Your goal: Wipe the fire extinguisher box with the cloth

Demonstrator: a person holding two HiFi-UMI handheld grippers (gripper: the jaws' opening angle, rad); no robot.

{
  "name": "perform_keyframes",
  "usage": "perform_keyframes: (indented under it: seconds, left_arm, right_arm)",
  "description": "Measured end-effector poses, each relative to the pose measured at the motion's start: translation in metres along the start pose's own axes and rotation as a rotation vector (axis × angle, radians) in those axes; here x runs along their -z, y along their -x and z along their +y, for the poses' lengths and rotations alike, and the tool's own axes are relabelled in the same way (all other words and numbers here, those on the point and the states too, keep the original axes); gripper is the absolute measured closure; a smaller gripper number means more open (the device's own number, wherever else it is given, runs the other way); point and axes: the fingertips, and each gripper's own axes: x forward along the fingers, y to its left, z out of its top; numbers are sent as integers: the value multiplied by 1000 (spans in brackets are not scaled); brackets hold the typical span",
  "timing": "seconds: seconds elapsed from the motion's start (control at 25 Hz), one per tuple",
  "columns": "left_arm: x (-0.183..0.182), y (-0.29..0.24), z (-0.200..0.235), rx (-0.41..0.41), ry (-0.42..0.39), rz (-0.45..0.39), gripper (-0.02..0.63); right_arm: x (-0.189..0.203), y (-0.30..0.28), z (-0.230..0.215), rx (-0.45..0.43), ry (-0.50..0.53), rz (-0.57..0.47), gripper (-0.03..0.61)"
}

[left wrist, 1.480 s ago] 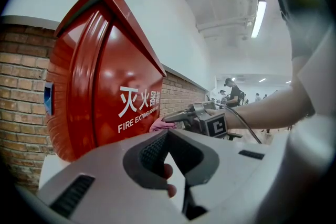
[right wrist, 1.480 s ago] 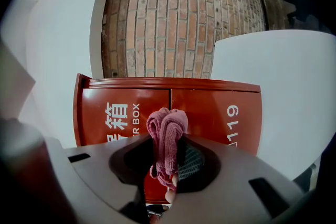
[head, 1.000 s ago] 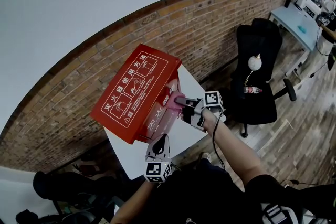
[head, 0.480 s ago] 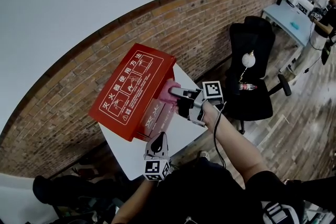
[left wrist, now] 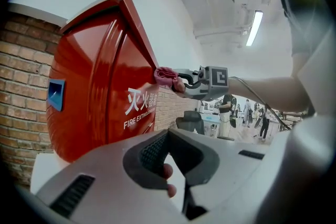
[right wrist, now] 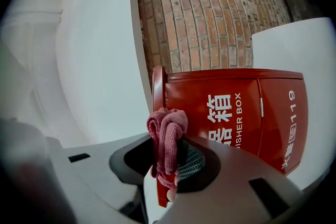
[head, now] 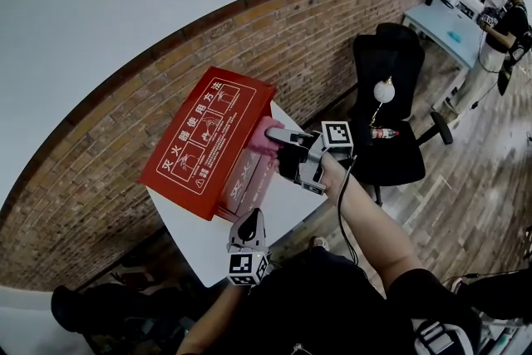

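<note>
The red fire extinguisher box (head: 208,141) stands on a white table (head: 199,241) against a brick wall. My right gripper (head: 273,138) is shut on a folded pink cloth (head: 260,137) and presses it against the box's top front edge near its right corner. In the right gripper view the cloth (right wrist: 167,139) sticks up between the jaws in front of the box (right wrist: 236,113). My left gripper (head: 252,222) hangs low by the table's front edge, shut and holding nothing, apart from the box. The left gripper view shows the box (left wrist: 105,81), the cloth (left wrist: 165,76) and the right gripper (left wrist: 181,81).
A black office chair (head: 391,120) with a bottle on its seat stands right of the table. The brick wall (head: 332,37) runs behind the box. A pale desk (head: 440,21) with a person beside it is at the far right.
My right gripper has slid the cloth up the box's front face to its top edge. The left gripper has stayed in place.
</note>
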Motion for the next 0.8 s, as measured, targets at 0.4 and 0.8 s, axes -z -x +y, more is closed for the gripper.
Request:
perform_keyframes:
  seconds: [0.4, 0.8]
  left_arm:
    - [4, 13, 3, 86, -11, -1, 586]
    - [11, 21, 6, 171, -17, 7, 586]
  right_arm:
    - [29, -2, -1, -6, 27, -30, 472]
    - [49, -4, -5, -16, 52, -59, 472]
